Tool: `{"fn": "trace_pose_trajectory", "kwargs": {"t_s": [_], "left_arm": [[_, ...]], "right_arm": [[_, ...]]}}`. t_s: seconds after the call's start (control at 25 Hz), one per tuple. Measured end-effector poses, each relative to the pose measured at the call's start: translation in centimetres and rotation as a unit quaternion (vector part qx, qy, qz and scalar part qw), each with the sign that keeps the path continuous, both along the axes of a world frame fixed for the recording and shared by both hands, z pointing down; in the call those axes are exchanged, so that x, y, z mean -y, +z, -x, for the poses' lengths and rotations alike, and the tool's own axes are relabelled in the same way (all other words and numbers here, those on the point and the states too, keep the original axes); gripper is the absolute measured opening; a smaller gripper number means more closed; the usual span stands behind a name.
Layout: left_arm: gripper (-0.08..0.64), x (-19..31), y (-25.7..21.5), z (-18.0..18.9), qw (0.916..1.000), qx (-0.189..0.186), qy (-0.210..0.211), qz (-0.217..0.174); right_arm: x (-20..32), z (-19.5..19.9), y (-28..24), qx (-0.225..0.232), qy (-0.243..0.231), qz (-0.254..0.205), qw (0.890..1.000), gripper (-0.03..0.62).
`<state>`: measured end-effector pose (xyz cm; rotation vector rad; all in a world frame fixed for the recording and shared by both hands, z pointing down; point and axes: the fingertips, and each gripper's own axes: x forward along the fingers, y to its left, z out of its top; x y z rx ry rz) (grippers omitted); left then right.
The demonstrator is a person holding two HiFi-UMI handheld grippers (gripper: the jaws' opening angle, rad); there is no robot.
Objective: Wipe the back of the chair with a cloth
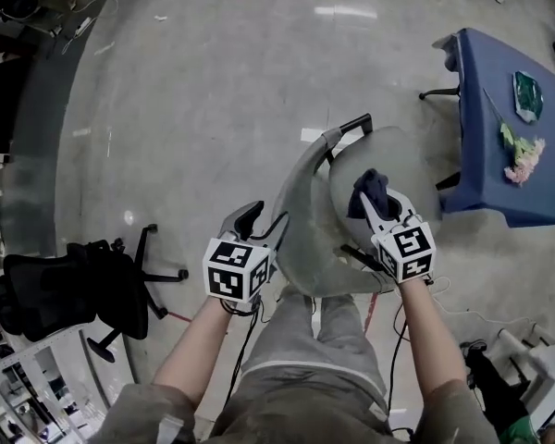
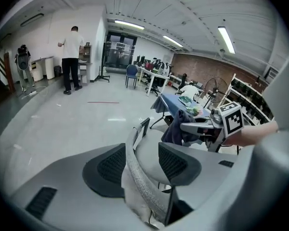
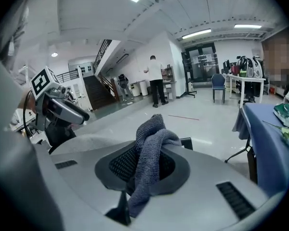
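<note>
The cloth is a dark grey-blue rag with a nubbly knit or terry face, bunched and folded over itself. It looks light and limp, so it should mould well to a curved surface. It could also work loose or trail in folds unless a good wad is held. The right gripper has its jaws pinched together on just such a wad, with a loose tail hanging below the pads. In the head view it sits right of centre, with the cloth over the seat side of the chair. I cannot tell whether the cloth touches anything there. The chair is pale grey and fills the middle of the head view. It has a smooth, rounded seat and a thin back that sweeps round in an arc, and the top rim of the back looks pebbly in the left gripper view. The shell looks stiff, but its base is hidden and the floor is glossy. It may therefore shift when pressed, and holding the rim seems the sensible way to steady it. The left gripper has its jaws apart, astride that rim, with one ribbed black pad on each side. A gap shows beside the rim, so it is not clamped.
</note>
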<state>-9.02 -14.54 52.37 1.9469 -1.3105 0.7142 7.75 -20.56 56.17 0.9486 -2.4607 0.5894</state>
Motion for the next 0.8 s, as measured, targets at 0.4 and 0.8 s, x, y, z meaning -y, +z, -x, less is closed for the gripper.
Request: {"fn": "trace_pose_trajectory", "kwargs": {"t_s": [0.4,0.8], "left_arm": [[0.218,-0.9,4.5,-0.2,0.999,0.001,-0.018,0.04],[0.187,-1.6,6.8,-0.2,0.9984,-0.005,-0.014,0.055]], "right_arm": [[3.7,3.5,8.6,0.006,-0.032,0.043,0.999,0.067],[6.5,8.0,14.9,-0.008,-0.058,0.058,0.997,0.067]]}}
